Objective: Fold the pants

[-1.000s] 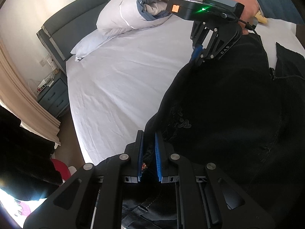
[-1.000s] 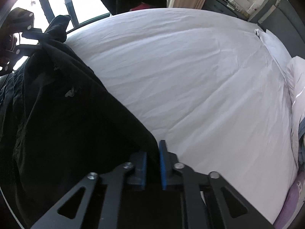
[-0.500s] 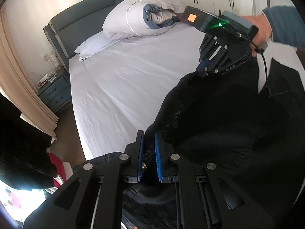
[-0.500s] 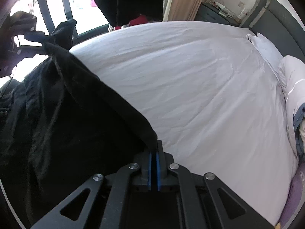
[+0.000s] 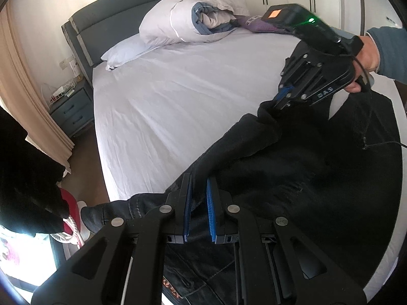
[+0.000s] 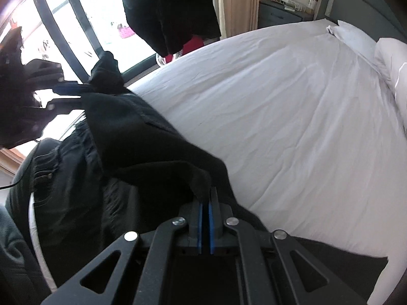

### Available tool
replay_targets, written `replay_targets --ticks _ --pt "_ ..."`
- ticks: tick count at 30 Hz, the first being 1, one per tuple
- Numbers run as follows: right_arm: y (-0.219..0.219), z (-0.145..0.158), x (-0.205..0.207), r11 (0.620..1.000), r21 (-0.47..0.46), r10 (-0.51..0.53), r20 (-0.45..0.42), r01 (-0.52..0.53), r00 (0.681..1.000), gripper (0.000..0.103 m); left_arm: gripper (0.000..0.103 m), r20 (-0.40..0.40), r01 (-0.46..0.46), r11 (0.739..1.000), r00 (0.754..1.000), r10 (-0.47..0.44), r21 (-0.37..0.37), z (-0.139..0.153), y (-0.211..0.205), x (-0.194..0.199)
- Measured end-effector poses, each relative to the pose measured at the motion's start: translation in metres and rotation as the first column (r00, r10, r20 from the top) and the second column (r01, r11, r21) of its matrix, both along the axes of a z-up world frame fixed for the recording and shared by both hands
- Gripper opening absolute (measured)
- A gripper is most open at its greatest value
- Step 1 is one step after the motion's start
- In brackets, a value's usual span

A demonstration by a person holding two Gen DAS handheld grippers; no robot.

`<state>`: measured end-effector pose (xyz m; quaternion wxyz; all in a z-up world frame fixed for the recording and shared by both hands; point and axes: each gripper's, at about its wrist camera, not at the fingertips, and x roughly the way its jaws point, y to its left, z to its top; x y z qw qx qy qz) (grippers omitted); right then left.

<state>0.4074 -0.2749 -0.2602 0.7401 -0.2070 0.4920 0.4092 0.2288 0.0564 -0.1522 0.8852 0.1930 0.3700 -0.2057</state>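
Black pants point(image 5: 292, 167) hang stretched between my two grippers above the near edge of the white bed point(image 5: 178, 96). My left gripper point(image 5: 198, 203) is shut on the pants' edge at one end. My right gripper point(image 6: 205, 203) is shut on the other end, with cloth bunched between its blue pads. In the left wrist view the right gripper point(image 5: 281, 99) shows at upper right, held by a hand. In the right wrist view the left gripper point(image 6: 84, 87) shows at far left, with the pants point(image 6: 122, 157) draped below it.
A rolled duvet point(image 5: 188, 20) and a pillow point(image 5: 124, 50) lie by the grey headboard point(image 5: 109, 23). A nightstand point(image 5: 71, 109) and beige curtain point(image 5: 25, 101) stand left of the bed. A dark garment point(image 6: 168, 10) hangs by the window. A black pant leg lies on the sheet point(image 6: 343, 261).
My right gripper closed fully on the pants edge. Both grippers lifted and pulled apart, raising the pants off the bed and stretching the edge between them.
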Motion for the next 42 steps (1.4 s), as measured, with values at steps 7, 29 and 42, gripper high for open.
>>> replay_targets --ticks 7,29,42 --pt "-0.014 0.010 -0.004 0.995 0.047 -0.084 -0.100 0.089 0.992 0.004 0.010 -0.015 -0.004 1.000 1.000 0.004 0.006 0.005 -0.006 -0.020" --pt "-0.091 -0.025 -0.129 0.901 0.114 -0.312 -0.499 0.418 0.809 0.004 0.005 -0.173 0.160 0.983 0.975 -0.142 0.091 -0.033 -0.046 -0.197" --pt "-0.095 -0.010 -0.148 0.864 0.176 -0.339 -0.486 0.471 0.805 0.005 0.005 0.137 0.117 0.940 0.976 -0.169 0.321 -0.054 -0.078 -0.302"
